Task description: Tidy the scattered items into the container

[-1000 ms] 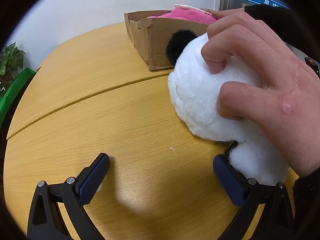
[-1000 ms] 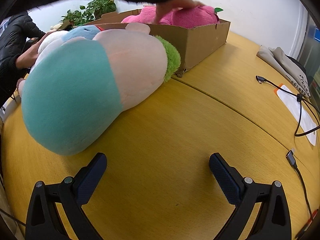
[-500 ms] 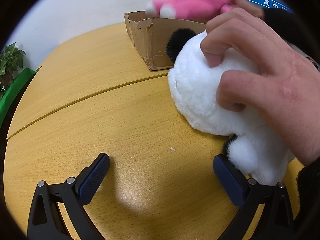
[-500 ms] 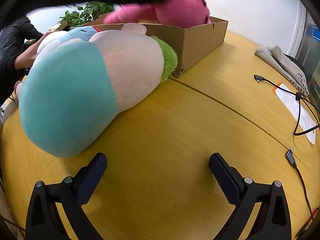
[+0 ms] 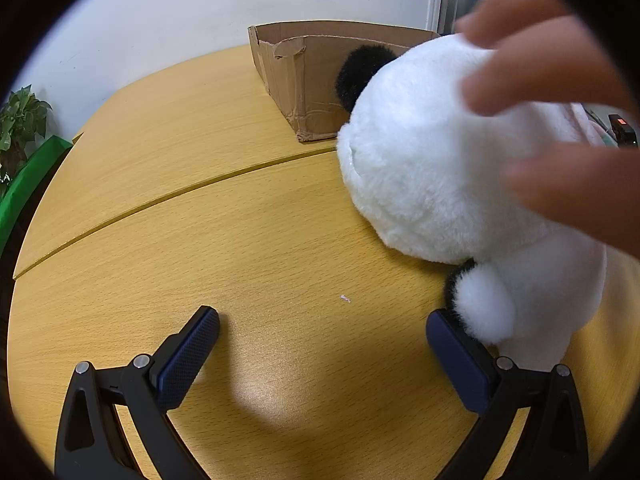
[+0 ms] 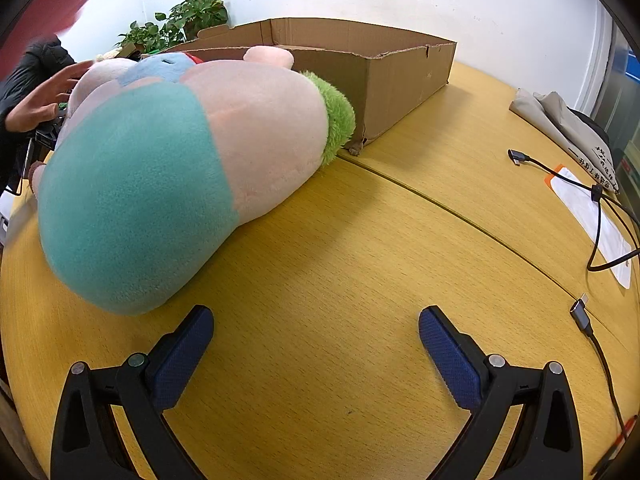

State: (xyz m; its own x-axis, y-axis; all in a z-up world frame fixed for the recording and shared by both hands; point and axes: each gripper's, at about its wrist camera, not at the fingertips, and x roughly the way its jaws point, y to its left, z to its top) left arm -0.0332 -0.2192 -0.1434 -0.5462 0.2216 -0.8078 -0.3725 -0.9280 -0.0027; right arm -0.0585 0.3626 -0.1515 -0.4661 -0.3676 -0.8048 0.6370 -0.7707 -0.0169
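A white plush panda with black ears sits on the yellow table at the right of the left wrist view; a bare hand hovers over its head. My left gripper is open and empty, its right finger touching the panda's paw. A cardboard box stands behind. In the right wrist view a big teal, pink and green plush lies left of centre against the box. My right gripper is open and empty, just in front of it.
Cables, a white paper and a grey cloth bag lie on the table at the right. Potted plants stand behind the box. A person's hand reaches in at the far left.
The pink plush was lifted out of the box and is gone from view. The hand on the panda has loosened and lifted off. Both grippers have stayed put.
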